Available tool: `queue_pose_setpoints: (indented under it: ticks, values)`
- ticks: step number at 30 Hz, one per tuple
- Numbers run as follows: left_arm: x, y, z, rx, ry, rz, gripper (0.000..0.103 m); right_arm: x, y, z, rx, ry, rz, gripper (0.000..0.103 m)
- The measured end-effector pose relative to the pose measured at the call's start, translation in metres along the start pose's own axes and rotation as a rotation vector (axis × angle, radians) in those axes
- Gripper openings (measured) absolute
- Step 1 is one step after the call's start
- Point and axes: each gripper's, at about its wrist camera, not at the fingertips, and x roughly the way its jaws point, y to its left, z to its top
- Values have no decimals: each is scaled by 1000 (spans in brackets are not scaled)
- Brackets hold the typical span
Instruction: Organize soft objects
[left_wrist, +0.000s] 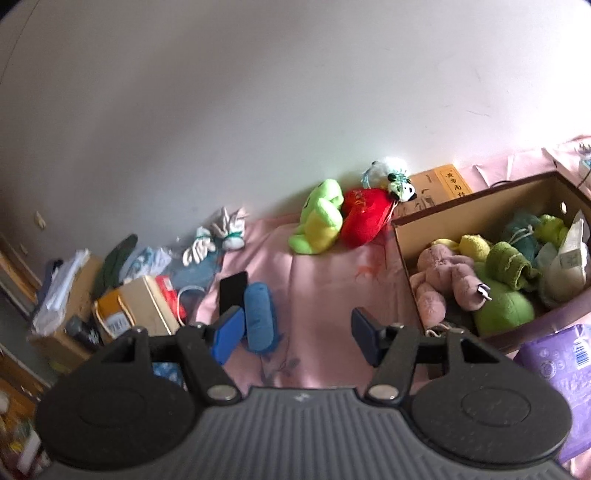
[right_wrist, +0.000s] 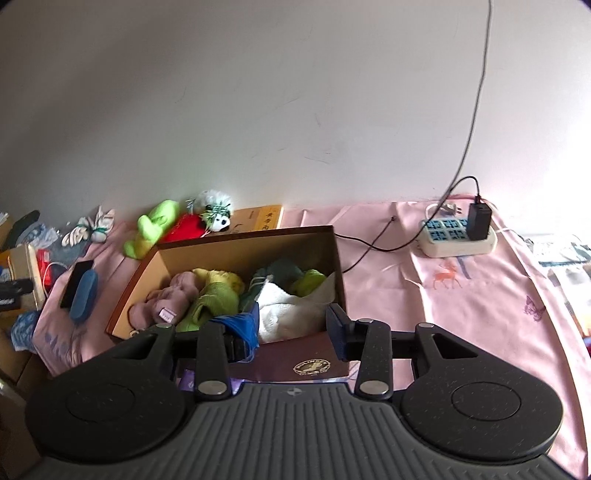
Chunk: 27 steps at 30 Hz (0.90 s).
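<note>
Left wrist view: my left gripper (left_wrist: 293, 334) gapes empty over pink sheet (left_wrist: 325, 280), right gripper (right_wrist: 293, 330) parted above brown cardboard box (right_wrist: 236, 247) collecting plush toys (right_wrist: 207, 295).

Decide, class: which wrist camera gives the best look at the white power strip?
The right wrist view. The white power strip lies in full sight on the pink sheet near the wall, with its blue sockets and a black charger plugged in. The left wrist view does not show it at all; its frame ends near the cardboard box.
</note>
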Motion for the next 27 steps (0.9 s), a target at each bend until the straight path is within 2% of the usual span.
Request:
queue_pose_setpoints:
  ticks: [3,11,19,27]
  values:
    - [-5,2,-2,-52,18,-44,62,-1,-3,-1,14,11,-14,23]
    - [-9,-40,-8,-82,61,-134,63,-3,2,-9,25,31,0,24]
    - [-8,-68,-4,-86,96,-172,63,-3,3,-12,37,43,2,24]
    - [-1,-80,-1,-117,129,-211,63,3,1,-13,62,45,-15,25]
